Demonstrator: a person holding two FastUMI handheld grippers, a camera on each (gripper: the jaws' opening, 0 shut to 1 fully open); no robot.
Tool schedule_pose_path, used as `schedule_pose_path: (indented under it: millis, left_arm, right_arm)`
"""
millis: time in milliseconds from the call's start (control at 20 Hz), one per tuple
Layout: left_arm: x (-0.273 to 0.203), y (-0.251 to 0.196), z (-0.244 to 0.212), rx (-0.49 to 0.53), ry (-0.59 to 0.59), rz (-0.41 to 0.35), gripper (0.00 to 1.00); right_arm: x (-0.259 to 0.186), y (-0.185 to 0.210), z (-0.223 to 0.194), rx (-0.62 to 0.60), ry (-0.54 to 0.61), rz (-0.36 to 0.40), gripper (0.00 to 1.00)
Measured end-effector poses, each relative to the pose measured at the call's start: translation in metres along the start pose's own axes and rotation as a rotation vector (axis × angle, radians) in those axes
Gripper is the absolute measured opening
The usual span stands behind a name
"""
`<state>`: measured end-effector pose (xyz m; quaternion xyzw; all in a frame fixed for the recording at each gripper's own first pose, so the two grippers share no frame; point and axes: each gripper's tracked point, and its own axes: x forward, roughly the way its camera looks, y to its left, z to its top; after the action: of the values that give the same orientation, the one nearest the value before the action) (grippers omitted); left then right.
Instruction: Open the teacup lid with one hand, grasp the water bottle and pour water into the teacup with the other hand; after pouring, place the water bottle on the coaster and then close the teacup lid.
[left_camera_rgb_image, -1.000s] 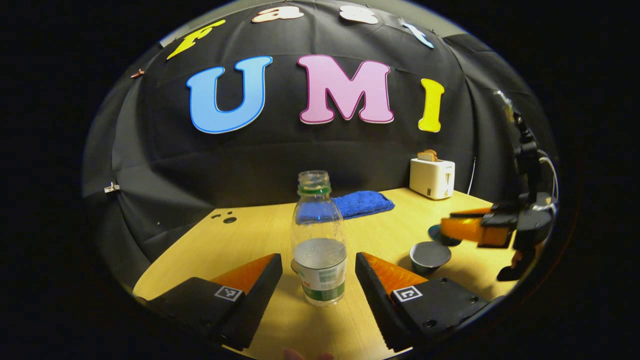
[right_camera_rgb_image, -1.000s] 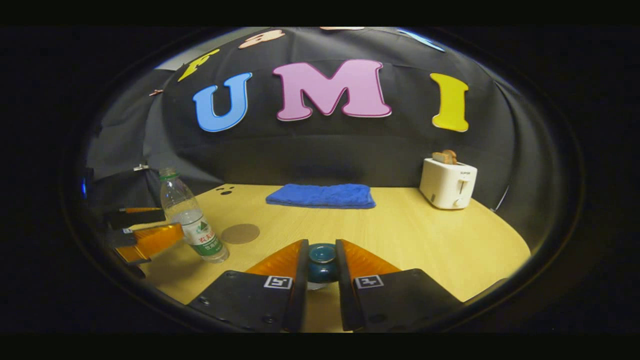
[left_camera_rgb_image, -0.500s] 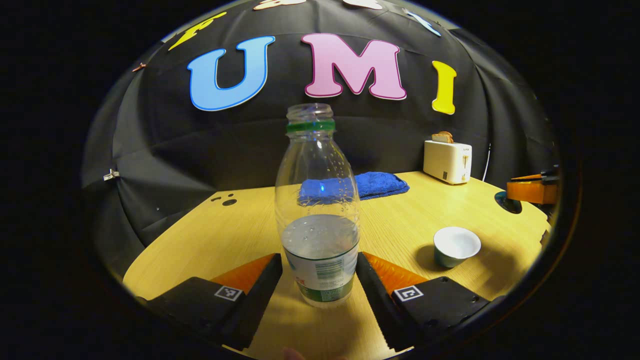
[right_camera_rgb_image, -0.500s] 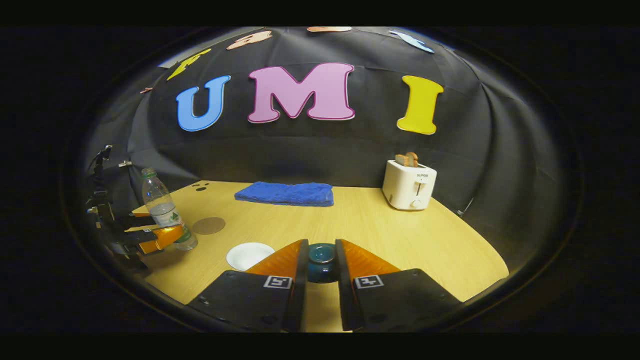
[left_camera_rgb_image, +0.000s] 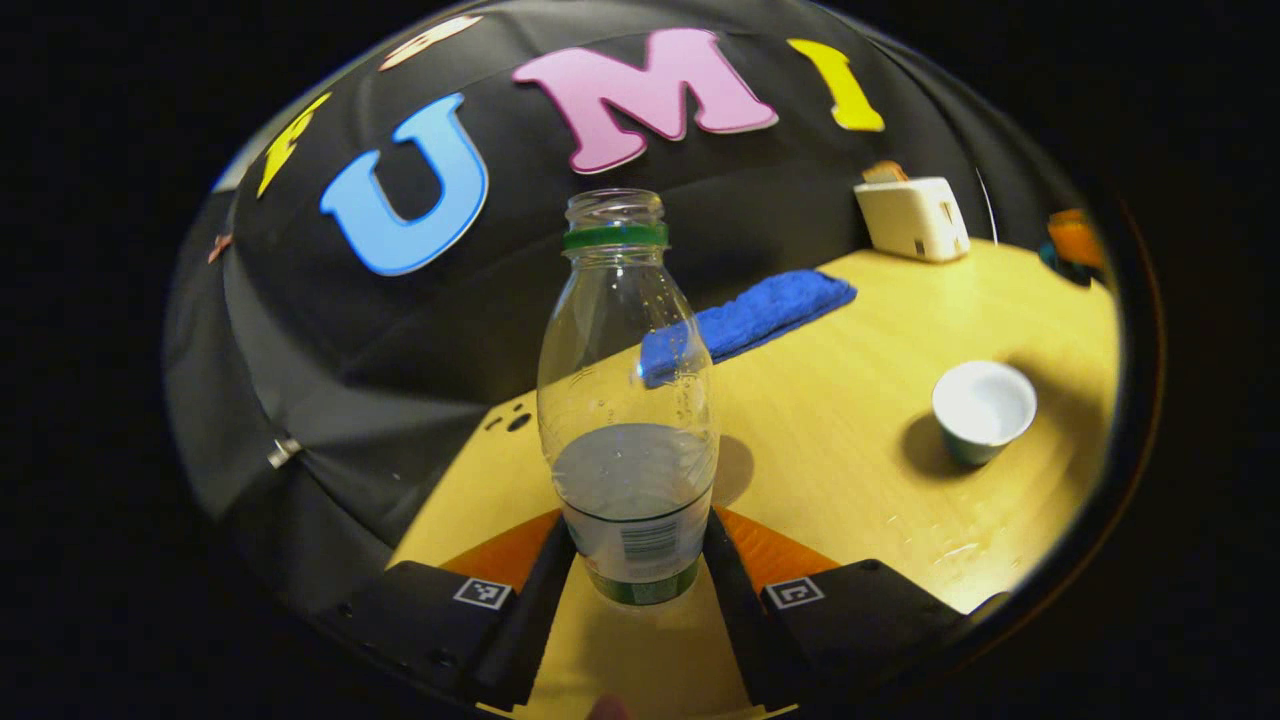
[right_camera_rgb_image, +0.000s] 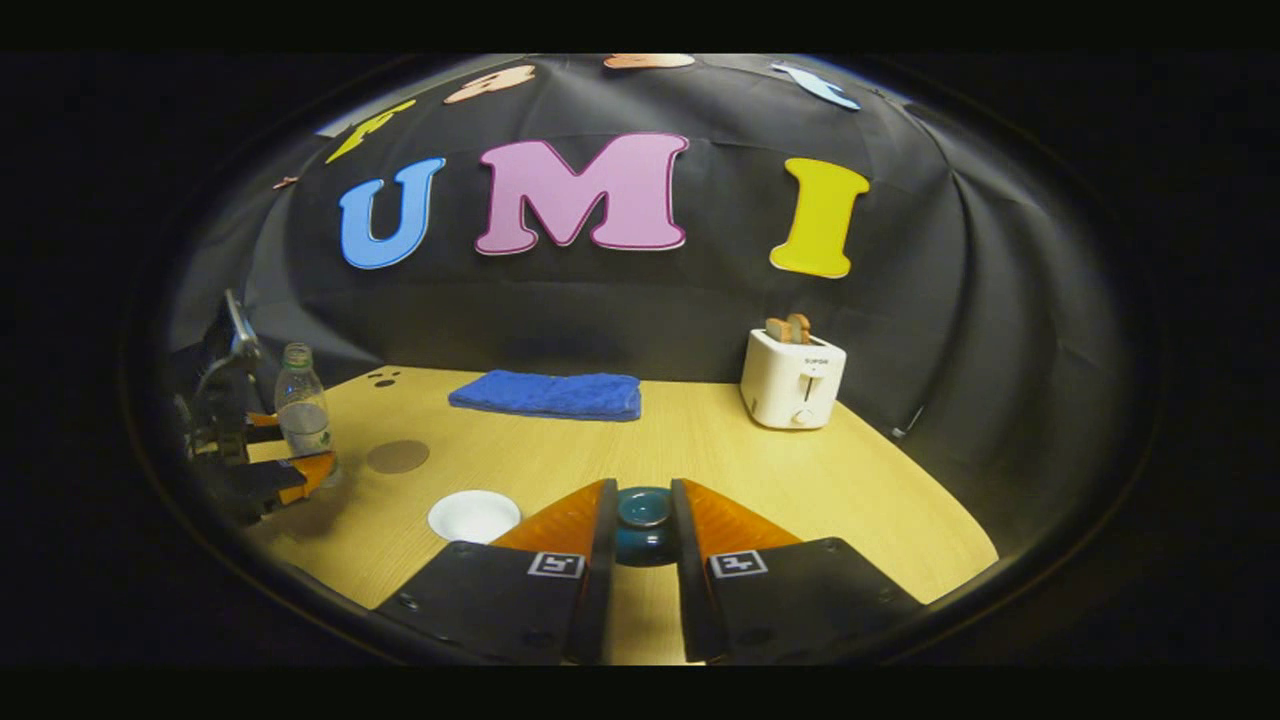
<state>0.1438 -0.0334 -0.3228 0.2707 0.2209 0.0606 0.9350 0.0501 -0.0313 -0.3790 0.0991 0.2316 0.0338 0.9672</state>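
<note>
your left gripper (left_camera_rgb_image: 640, 560) pinches the uncapped, part-full water bottle (left_camera_rgb_image: 628, 400) low on its thin, slippery wall, so squeeze gently as you carry it toward the open teacup (left_camera_rgb_image: 982, 410), while your right gripper (right_camera_rgb_image: 642, 535) clamps the lid (right_camera_rgb_image: 643, 522).

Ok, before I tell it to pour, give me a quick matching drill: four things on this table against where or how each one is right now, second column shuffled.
Things:
1. water bottle
2. teacup lid
3. teacup
4. coaster

States:
a. uncovered, standing on the table
b. bare, nothing set on it
c. clamped between the right gripper fingers
d. uncapped, part full, clamped between the left gripper fingers

Pairs: 1-d, 2-c, 3-a, 4-b
</note>
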Motion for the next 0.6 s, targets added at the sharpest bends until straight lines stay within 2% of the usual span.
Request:
schedule_pose_path:
  millis: [200, 350, 600]
  left_arm:
    - [-0.005, -0.004, 0.015, 0.265, -0.03, 0.037, 0.77]
    - [-0.007, -0.012, 0.021, 0.409, -0.03, 0.052, 0.77]
    - [-0.011, -0.031, 0.019, 0.631, -0.013, 0.037, 0.76]
  right_arm:
    - [-0.007, -0.012, 0.006, 0.0, -0.008, -0.024, 0.31]
    - [-0.012, -0.02, 0.008, 0.006, -0.011, -0.042, 0.3]
    - [-0.021, -0.03, 0.012, -0.004, -0.017, -0.062, 0.31]
